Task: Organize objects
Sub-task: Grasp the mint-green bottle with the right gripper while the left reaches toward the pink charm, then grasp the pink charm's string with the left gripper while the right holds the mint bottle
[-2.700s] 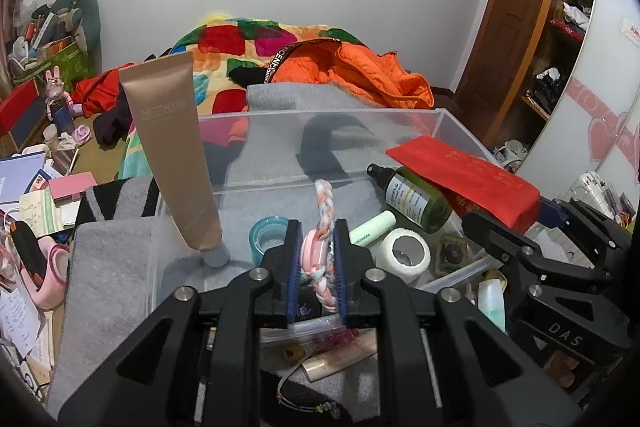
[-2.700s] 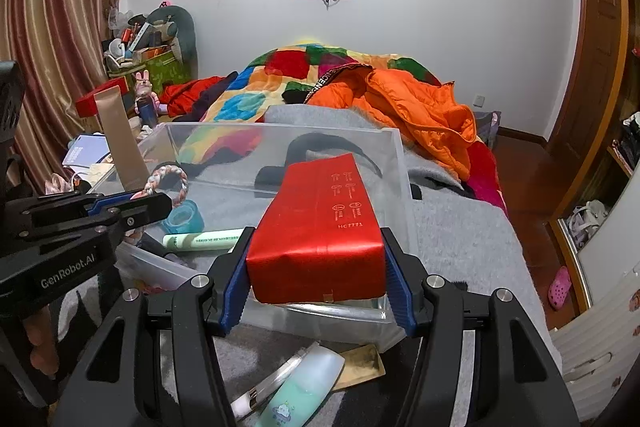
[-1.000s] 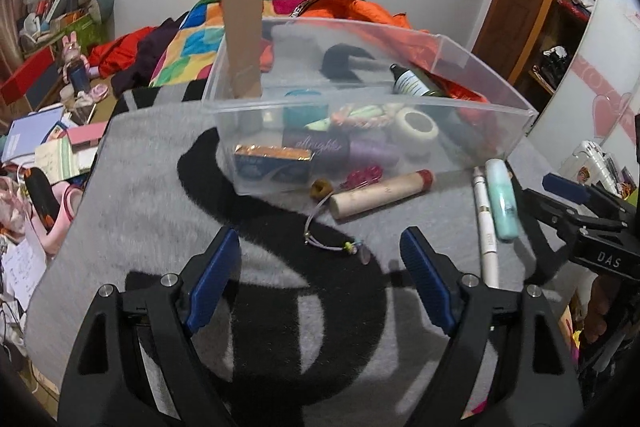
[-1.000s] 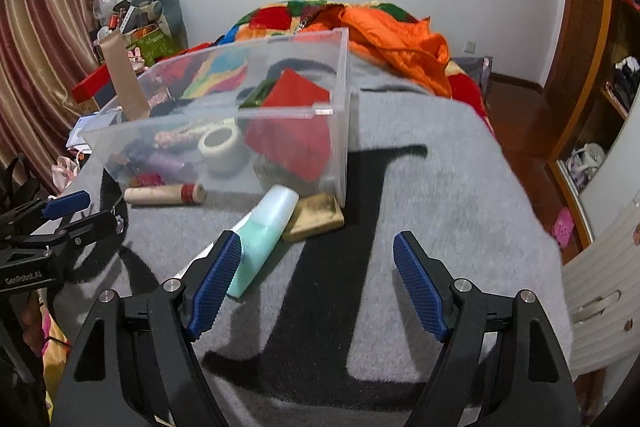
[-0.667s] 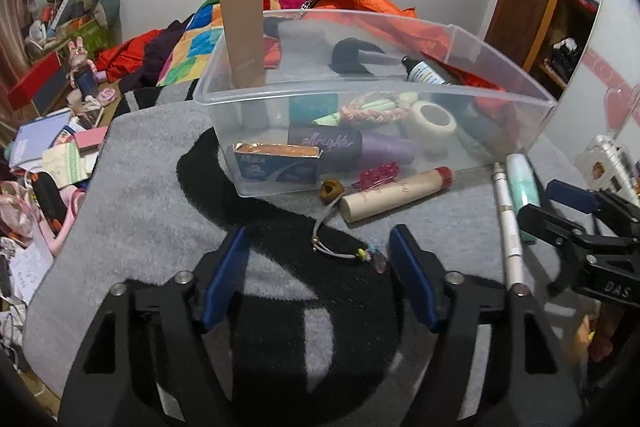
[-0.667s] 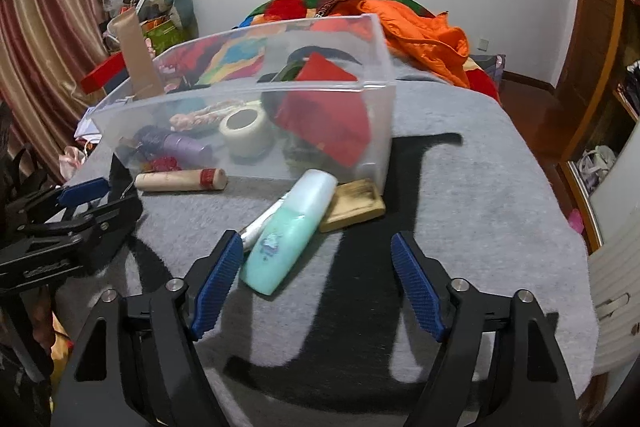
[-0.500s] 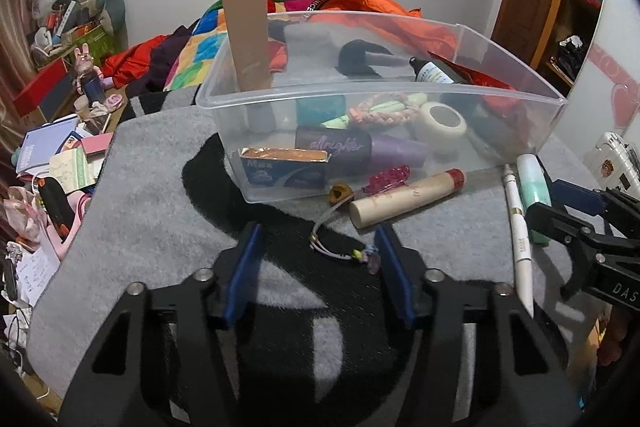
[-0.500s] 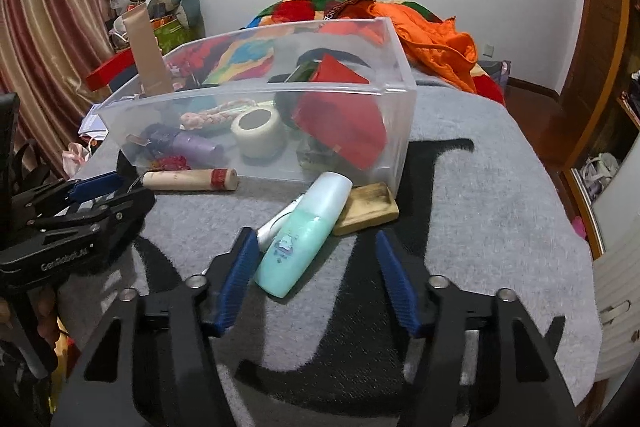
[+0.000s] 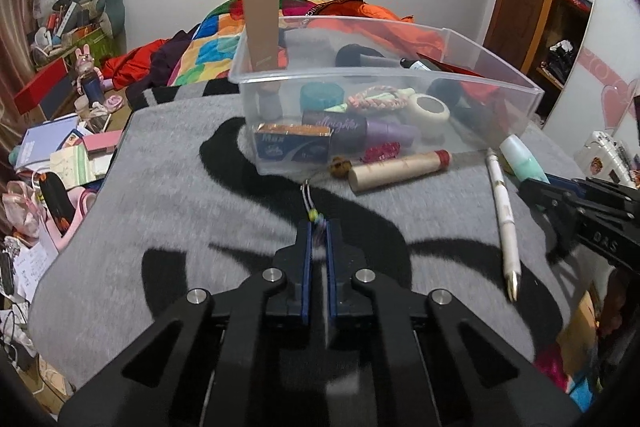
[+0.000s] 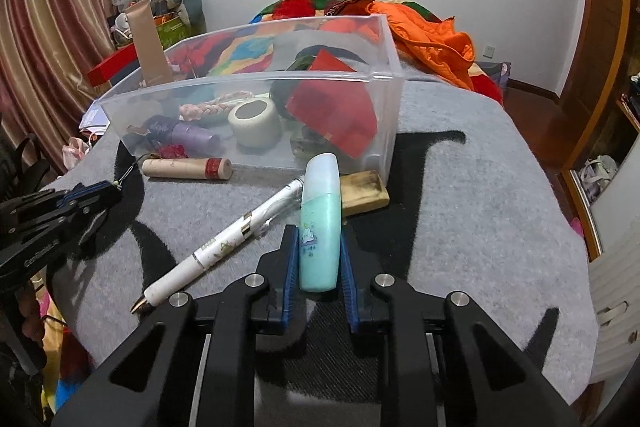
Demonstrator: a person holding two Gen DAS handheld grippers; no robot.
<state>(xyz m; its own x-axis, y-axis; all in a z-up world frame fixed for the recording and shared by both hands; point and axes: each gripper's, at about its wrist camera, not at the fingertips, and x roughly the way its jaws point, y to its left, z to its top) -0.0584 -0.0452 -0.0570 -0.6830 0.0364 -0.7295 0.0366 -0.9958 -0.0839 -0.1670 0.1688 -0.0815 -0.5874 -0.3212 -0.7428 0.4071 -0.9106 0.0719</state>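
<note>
On the grey blanket before the clear bin, the right gripper clamps the mint tube, the left gripper pinches the beaded cord: lift both gently, clearing the rim before releasing.

Your left tool is made of matte black plastic, with angular link arms that spread toward 5 and 7 o'clock. Each of its two fingers carries a thin blue pad on the inner face. Four round silver screws sit on the links; one is just left of the centre. Your right tool has the same black frame, the same silver screws and ribbed blue pads. In the left wrist view, at 3 o'clock, its side shows the pale letters "DAS". In the right wrist view, at 9 o'clock, the left tool's side has white lettering, partly cut off.
</note>
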